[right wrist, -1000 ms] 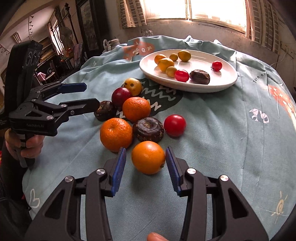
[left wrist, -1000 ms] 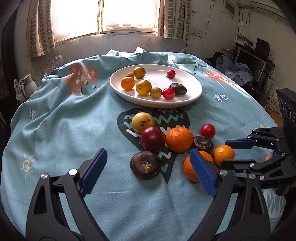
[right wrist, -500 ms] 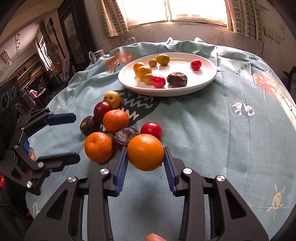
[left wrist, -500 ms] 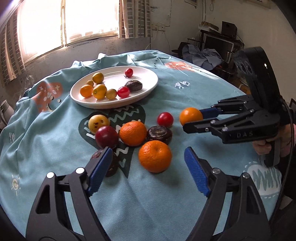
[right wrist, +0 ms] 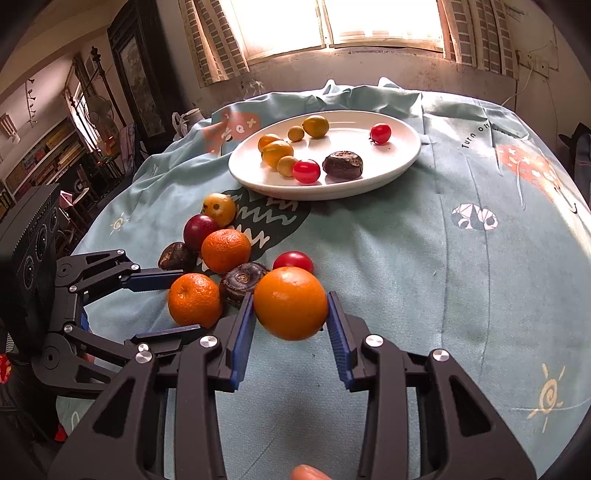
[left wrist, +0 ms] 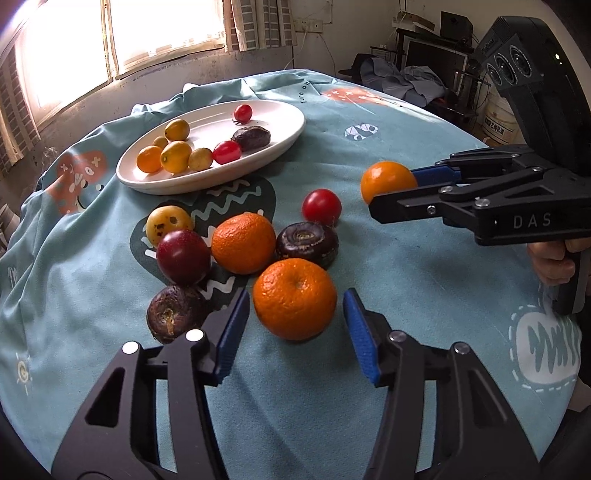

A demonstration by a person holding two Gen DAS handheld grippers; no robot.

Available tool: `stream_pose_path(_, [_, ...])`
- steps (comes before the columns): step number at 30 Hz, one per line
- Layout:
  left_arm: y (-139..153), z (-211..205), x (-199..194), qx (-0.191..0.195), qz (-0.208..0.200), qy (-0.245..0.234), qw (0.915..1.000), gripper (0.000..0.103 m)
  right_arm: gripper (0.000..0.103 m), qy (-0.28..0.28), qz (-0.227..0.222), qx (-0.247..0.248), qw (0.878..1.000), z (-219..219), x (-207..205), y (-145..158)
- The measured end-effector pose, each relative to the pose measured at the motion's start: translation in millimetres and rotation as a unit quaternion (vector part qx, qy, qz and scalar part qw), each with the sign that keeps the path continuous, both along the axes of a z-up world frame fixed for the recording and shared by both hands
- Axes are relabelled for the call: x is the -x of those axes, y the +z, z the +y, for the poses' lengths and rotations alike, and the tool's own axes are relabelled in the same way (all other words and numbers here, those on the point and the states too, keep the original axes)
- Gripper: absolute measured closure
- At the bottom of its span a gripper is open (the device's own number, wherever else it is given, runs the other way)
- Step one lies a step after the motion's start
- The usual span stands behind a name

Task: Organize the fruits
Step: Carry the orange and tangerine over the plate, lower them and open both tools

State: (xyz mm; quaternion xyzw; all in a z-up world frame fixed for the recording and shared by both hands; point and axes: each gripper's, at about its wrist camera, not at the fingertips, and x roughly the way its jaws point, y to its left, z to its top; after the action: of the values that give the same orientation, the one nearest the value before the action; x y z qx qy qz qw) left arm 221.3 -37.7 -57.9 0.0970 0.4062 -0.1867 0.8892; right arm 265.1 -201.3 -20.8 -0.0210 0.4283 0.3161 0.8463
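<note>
My right gripper [right wrist: 290, 323] is shut on an orange [right wrist: 290, 302] and holds it above the cloth; the orange also shows in the left wrist view [left wrist: 388, 181]. My left gripper [left wrist: 293, 332] is open around a mandarin [left wrist: 294, 298] lying on the cloth, its pads a little apart from it. A white plate [left wrist: 280, 136] at the back holds several small yellow fruits, two red tomatoes and a dark fruit. Loose on the cloth lie another mandarin [left wrist: 243, 243], a red tomato [left wrist: 321, 206], a plum [left wrist: 183, 256], a yellow fruit [left wrist: 168, 223] and two dark fruits [left wrist: 307, 243].
The table wears a light blue printed cloth [right wrist: 461, 280] that drops off at the edges. A window [right wrist: 332, 22] is behind the plate. Shelves and furniture [right wrist: 44, 155] stand to the left, a desk with electronics [left wrist: 436, 55] to the right.
My right gripper shut on the orange and lifted it off the cloth. My left gripper swung right and moved forward, closing in around the near mandarin.
</note>
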Motion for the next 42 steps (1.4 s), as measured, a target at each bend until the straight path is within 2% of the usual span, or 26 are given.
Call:
stream_pose_path(4, [-3.7, -3.5, -2.5, -0.006, 0.004, 0.005, 1.0000, 0.051, 0.064, 0.000, 0.001, 0.001, 1.000, -0.1, 0.7, -0.6])
stream_pose_path(6, [-5.0, -3.2, -4.6, -0.009, 0.005, 0.010, 0.9999, 0.056, 0.064, 0.000, 0.001, 0.000, 1.000, -0.5, 0.5, -0.4])
stream_pose_path(13, [-3.2, 2.4, -3.7, 0.010, 0.009, 0.021, 0.9997, 0.057, 0.064, 0.000, 0.012, 0.005, 1.000, 0.2, -2.0, -6.6])
stream_pose_path(16, [4.2, 10.9, 1.8, 0.043, 0.009, 0.038, 0.9983, 0.057, 0.064, 0.007, 0.013, 0.005, 1.000, 1.7, -0.6, -7.9])
stream_pose_path(19, [20.5, 22.7, 9.1, 0.092, 0.010, 0.042, 0.9948, 0.057, 0.064, 0.013, 0.020, -0.019, 1.000, -2.1, 1.8, -3.4])
stream_pose_path(21, [37.6, 27.6, 6.3, 0.092, 0.000, 0.042, 0.9948, 0.057, 0.064, 0.012, 0.015, -0.038, 0.999, -3.8, 0.4, 7.5])
stream_pose_path(23, [58.6, 33.7, -7.6, 0.087, -0.011, 0.052, 0.9948, 0.057, 0.064, 0.008, 0.008, -0.056, 0.998, -2.8, -7.9, 22.6])
stream_pose_path(25, [77.5, 41.2, -29.8, 0.087, -0.019, 0.070, 0.9936, 0.057, 0.064, -0.006, -0.018, -0.061, 0.998, 1.8, -21.8, 38.4])
stream_pose_path(28, [89.9, 53.8, -74.3, 0.090, -0.019, 0.103, 0.9904, 0.057, 0.064, -0.035, -0.041, -0.058, 0.997, 11.3, -54.4, 50.1])
stream_pose_path(33, [79.9, 64.2, -148.7, 0.085, -0.001, 0.139, 0.9867, 0.057, 0.064, -0.058, -0.037, -0.046, 0.997, 33.0, -116.5, 39.5])
stream_pose_path(36, [66.5, 57.2, -185.2, 0.072, 0.013, 0.138, 0.9877, 0.057, 0.064, -0.068, -0.019, -0.040, 0.997, 41.4, -150.3, 23.9])
stream_pose_path(40, [44.9, 49.3, -216.4, 0.055, 0.036, 0.138, 0.9882, 0.057, 0.064, -0.075, 0.002, -0.031, 0.997, 47.2, -175.0, 2.5])
stream_pose_path(41, [43.0, 48.3, -218.4, 0.050, 0.032, 0.139, 0.9885, 0.055, 0.064, -0.074, 0.003, -0.024, 0.997, 48.8, -177.5, -1.4])
stream_pose_path(42, [44.1, 47.5, -219.5, 0.045, 0.030, 0.142, 0.9884, 0.045, 0.056, -0.073, 0.001, -0.017, 0.997, 49.7, -177.9, -3.2])
